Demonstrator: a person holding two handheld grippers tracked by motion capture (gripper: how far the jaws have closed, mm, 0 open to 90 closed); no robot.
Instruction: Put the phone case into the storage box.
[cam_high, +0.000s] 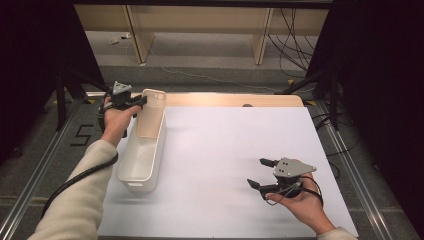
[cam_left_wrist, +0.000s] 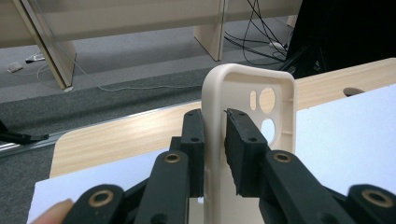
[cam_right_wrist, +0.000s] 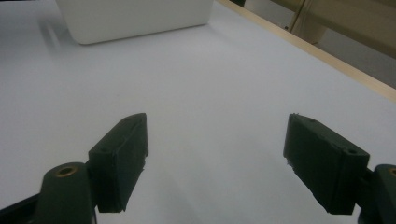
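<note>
Two grippers: one in each hand over a white sheet (cam_high: 225, 150) on the wooden table (cam_high: 235, 99).
High view, left gripper (cam_high: 141, 101): at the far left of the sheet, jaws set on the upper edge of a cream phone case (cam_high: 151, 114).
High view, phone case: stands tilted in the far end of a white bin (cam_high: 142, 155), which stretches back from the left gripper toward the person.
High view, right gripper (cam_high: 261, 173): well apart from the bin, jaws spread, nothing between them.
Left gripper view: left gripper (cam_left_wrist: 215, 140) has one pad on each side of the phone case (cam_left_wrist: 261, 100) wall; left pad touching, a thin gap seems to show at the right pad.
Right gripper view: right gripper (cam_right_wrist: 217, 154) gaping over bare white sheet (cam_right_wrist: 210, 84); bin (cam_right_wrist: 133, 18) ahead and to its left.
</note>
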